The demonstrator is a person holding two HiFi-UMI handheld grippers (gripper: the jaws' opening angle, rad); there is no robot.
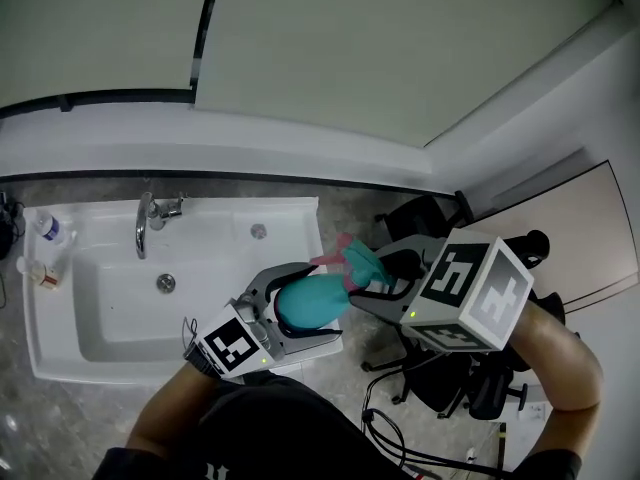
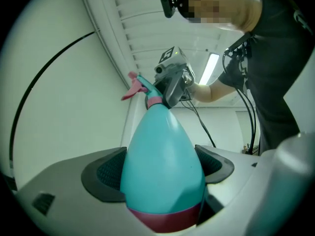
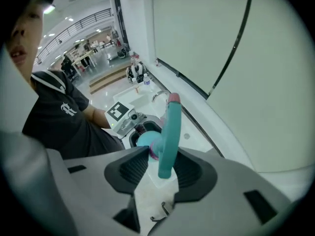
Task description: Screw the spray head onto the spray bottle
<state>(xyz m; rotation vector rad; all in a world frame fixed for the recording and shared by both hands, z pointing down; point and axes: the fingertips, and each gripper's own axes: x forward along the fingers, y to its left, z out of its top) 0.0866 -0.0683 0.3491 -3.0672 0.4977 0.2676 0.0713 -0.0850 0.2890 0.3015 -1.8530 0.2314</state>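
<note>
Left gripper [image 1: 298, 313]: jaws closed on the wide lower body of the teal spray bottle [image 1: 312, 303], one ribbed pad pressed on each flank, as its own view confirms; a pink band [image 2: 165, 218] rings the bottle's base just behind the pads. The bottle is held off the surface, above the right rim of the white sink [image 1: 60, 363], with its neck tilted up and away toward the right gripper [image 1: 385, 273]. Right gripper: jaws at a middling width, clamped on the teal spray head [image 1: 360, 266], which stands lengthwise between the two dark pads in the right gripper view. The spray head sits at the top of the bottle's neck, where a pink collar [image 2: 154, 101] meets the teal body; how far the thread is engaged cannot be judged. Its pink trigger [image 1: 330, 260] points out toward the sink side. Each gripper carries its marker cube, the right one [image 1: 475, 283] large in the head view, the left one [image 1: 232, 348] lower down. In the sink area: a chrome faucet [image 1: 150, 218] at the back rim, a drain [image 1: 166, 282] in the basin, two small bottles [image 1: 45, 228] at the far left edge. Black office chairs [image 1: 425, 216] stand to the right of the sink.
</note>
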